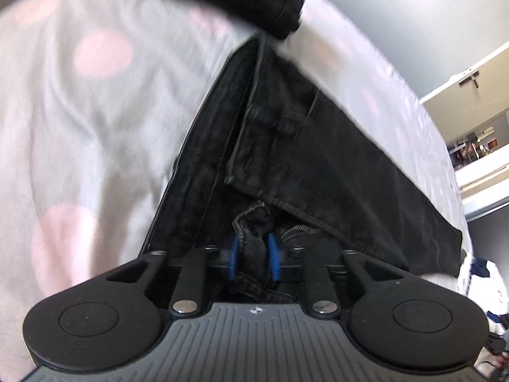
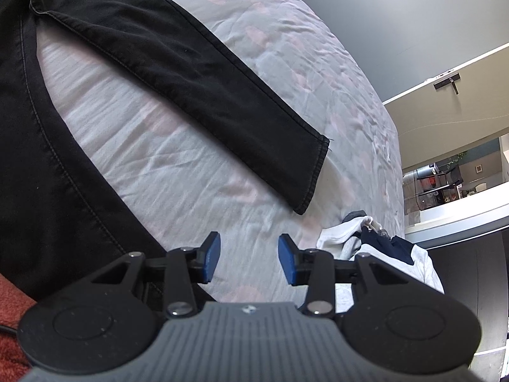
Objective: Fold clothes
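A wide bed (image 2: pixel 197 172) fills most of both views, covered by a wrinkled white sheet with pale pink spots. Beyond its far edge rises a plain grey wall (image 2: pixel 397 22). To the right stands a cream-coloured panel (image 2: pixel 445 111), and below it an opening shows shelves (image 2: pixel 445 184) holding small, blurred items. A white ledge (image 2: pixel 461 219) runs beneath. Soft, even daylight falls across the bed, and a rust-red fabric (image 2: pixel 12 305) lies at the near left.

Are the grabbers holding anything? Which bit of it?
The left gripper pinches a bunched fold of the black pants; exactly which part is hard to tell. The right gripper is open and holds nothing.
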Tool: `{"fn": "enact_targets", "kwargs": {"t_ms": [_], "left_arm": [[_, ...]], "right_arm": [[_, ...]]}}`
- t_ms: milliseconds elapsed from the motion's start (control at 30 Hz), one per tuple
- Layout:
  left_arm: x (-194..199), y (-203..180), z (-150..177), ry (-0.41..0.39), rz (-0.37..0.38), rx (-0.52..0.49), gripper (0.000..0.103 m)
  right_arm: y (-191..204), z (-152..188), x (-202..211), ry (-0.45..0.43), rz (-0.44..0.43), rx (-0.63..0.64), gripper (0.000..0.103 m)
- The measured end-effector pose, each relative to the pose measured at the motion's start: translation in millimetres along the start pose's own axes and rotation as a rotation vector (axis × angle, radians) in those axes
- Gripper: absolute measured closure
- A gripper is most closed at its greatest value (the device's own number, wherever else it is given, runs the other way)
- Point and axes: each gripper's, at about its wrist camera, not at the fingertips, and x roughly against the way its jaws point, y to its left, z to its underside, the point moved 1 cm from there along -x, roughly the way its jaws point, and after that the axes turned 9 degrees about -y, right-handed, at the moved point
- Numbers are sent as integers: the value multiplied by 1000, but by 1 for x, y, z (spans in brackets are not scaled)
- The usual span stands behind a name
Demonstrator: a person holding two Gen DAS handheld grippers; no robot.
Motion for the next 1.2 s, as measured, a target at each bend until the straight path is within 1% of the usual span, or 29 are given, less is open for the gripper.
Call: {"fn": "enact_targets", "kwargs": {"t_ms": [67, 133, 233, 300, 400, 467, 500, 533, 567, 633, 667, 700, 767, 833, 900, 933, 1000, 1067, 1133, 1200], "left_arm": [[15, -12, -3, -83, -16, -63, 89], [10, -13, -2, -77, -79, -107, 89], [0, -12, 0, -58, -180, -175, 89], [-18, -7, 9, -24, -235, -200, 89], [-23, -9, 10, -20, -252, -216, 89], [-22, -12, 9, -20, -261, -236, 87], [-18, -14, 7, -19, -264, -253, 82], [-14, -18, 7, -22, -278, -278, 75], [-11, -23, 6, -26, -294, -304, 75], [5, -36, 7, -52, -314, -388, 74], [12, -43, 9, -52, -312, -431, 73], [18, -48, 10, -45, -306, -465, 71], [30, -59, 12, -30, -299, -538, 70], [41, -69, 16, -14, -301, -615, 65], [52, -78, 22, 6, -297, -688, 61], [55, -81, 25, 21, -291, -717, 56], [62, -85, 33, 54, -281, -772, 52], [64, -84, 38, 64, -306, -786, 52], [66, -82, 41, 66, -326, -768, 52], [71, -80, 41, 63, -344, -750, 52]], "right_arm": [[1, -1, -3, 1, 3, 14, 59], [0, -1, -6, 4, 6, 20, 59], [-4, 2, -10, 18, 5, -8, 59], [-10, 7, -11, 31, 2, -48, 60], [-24, 20, -8, 52, -6, -139, 60], [-36, 33, -2, 60, -11, -209, 61], [-42, 40, 2, 61, -17, -244, 61], [-48, 48, 6, 65, -25, -281, 61], [-55, 56, 10, 70, -34, -318, 61], [-65, 72, 16, 99, -60, -379, 61], [-69, 80, 19, 116, -73, -407, 61], [-74, 88, 22, 132, -85, -434, 61], [-86, 102, 30, 161, -97, -474, 61], [-101, 113, 39, 186, -123, -504, 61], [-115, 123, 46, 223, -183, -547, 60], [-121, 129, 48, 241, -218, -571, 59], [-125, 140, 49, 251, -278, -627, 59], [-122, 151, 43, 225, -289, -688, 59], [-114, 161, 28, 193, -323, -773, 59], [-104, 165, 8, 187, -326, -799, 59]]}}
